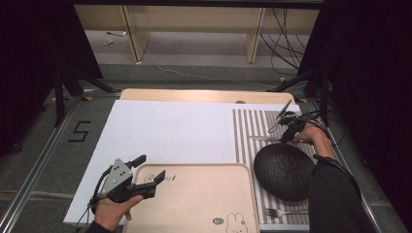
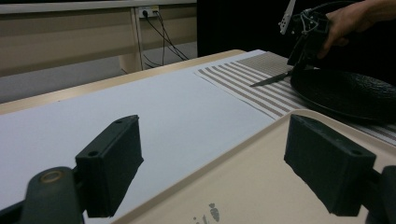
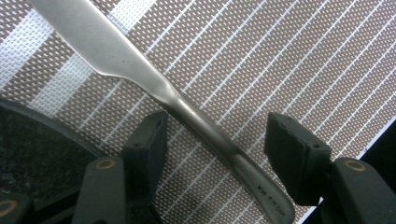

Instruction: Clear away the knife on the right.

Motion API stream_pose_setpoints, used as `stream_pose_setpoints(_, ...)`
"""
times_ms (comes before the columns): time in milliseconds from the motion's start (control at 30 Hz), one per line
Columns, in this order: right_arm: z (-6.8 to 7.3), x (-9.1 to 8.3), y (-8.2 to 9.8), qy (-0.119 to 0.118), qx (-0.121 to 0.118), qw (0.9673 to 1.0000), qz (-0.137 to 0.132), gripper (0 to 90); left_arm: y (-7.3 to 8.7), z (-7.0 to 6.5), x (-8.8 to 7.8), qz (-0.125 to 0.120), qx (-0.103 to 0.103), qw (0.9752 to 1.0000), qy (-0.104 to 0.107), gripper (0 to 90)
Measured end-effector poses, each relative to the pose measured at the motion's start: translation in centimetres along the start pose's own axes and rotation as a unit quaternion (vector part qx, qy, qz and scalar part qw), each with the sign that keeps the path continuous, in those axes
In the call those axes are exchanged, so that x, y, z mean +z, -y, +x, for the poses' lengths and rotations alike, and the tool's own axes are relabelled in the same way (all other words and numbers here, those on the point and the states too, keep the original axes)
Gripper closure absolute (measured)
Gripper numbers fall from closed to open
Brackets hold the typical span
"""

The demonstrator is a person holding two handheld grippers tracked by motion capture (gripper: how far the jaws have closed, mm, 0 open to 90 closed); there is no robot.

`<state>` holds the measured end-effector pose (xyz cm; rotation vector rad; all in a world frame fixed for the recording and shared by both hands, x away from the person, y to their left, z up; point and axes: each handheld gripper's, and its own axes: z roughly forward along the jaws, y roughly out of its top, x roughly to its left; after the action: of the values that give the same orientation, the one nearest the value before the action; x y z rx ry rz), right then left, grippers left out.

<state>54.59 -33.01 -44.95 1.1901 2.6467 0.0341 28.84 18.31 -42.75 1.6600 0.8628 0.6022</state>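
Observation:
A steel table knife (image 1: 262, 139) lies on the striped placemat (image 1: 245, 131), just beyond a black round plate (image 1: 284, 170). My right gripper (image 1: 287, 138) points down over the knife's handle. In the right gripper view the handle (image 3: 210, 140) runs slantwise between the jaws of my right gripper (image 3: 217, 149), which is open with a gap to the right pad. The blade (image 3: 93, 42) lies on the placemat (image 3: 289, 56), and the plate's rim (image 3: 37, 149) is at the left. My left gripper (image 1: 151, 167) is open over the far left corner of a wooden tray (image 1: 204, 204), with nothing between its jaws.
A fork (image 1: 282, 212) lies on the placemat in front of the plate. A white sheet (image 1: 165, 128) covers the table's left and middle. The tray carries a rabbit drawing (image 1: 235, 223). Cables and shelf legs lie on the floor beyond the table.

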Motion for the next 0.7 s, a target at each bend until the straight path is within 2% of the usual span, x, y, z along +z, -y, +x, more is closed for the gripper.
stream_pose_setpoints(133, -0.11, -0.03, 0.05, -0.006, 0.003, 1.0, 0.001, 43.3, 0.01, -0.03, -0.03, 0.0, 0.0, 1.0, 0.0, 18.2)
stream_pose_setpoints(333, -0.09, -0.05, 0.17, -0.018, 0.004, 0.9998, -0.003, 50.4, -0.02, -0.03, -0.07, -0.001, 0.001, 1.0, 0.001, 18.3)
stream_pose_setpoints(467, -0.06, -0.09, 0.19, -0.018, 0.001, 0.9998, -0.003, 51.1, -0.02, -0.06, -0.08, -0.001, 0.002, 1.0, 0.001, 18.2)
stream_pose_setpoints(600, 0.09, -0.12, 0.19, -0.032, -0.003, 0.9995, -0.005, 62.2, -0.01, -0.09, -0.08, 0.0, 0.002, 1.0, 0.001, 18.3)
stream_pose_setpoints(700, 0.11, -0.18, 0.21, -0.038, -0.004, 0.9993, -0.003, 65.4, -0.01, -0.12, -0.08, -0.001, 0.002, 1.0, 0.001, 18.3)
